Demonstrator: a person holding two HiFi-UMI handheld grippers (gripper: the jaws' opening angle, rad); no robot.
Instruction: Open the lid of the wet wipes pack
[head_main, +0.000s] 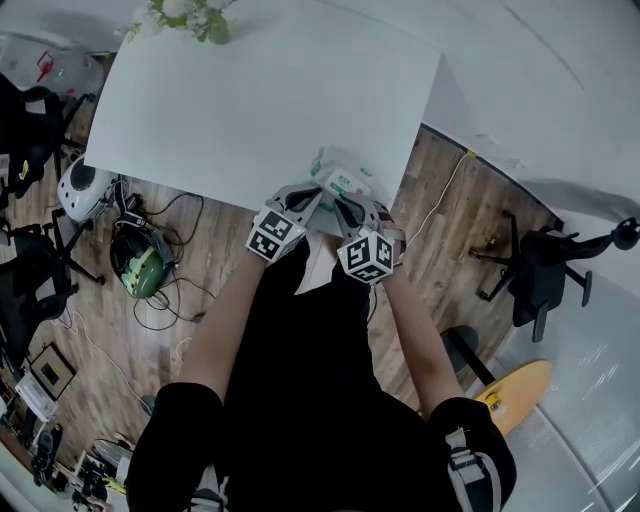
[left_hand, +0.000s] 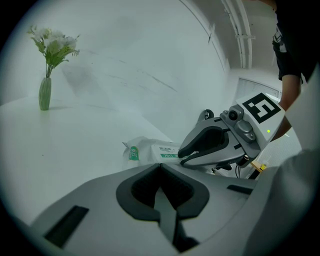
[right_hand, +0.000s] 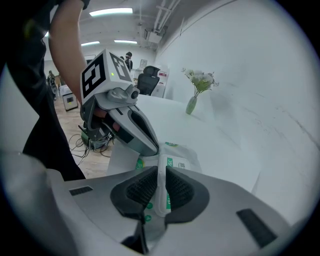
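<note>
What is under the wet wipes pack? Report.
Only the white table shows beneath the wet wipes pack; its underside is hidden, and the right gripper covers its near end.

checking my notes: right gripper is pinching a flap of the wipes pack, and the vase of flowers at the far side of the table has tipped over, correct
One thing is off: the vase has not tipped over; it stands upright on the table, as the left gripper view shows. The rest holds: the right gripper pinches a flap of the wipes pack.
</note>
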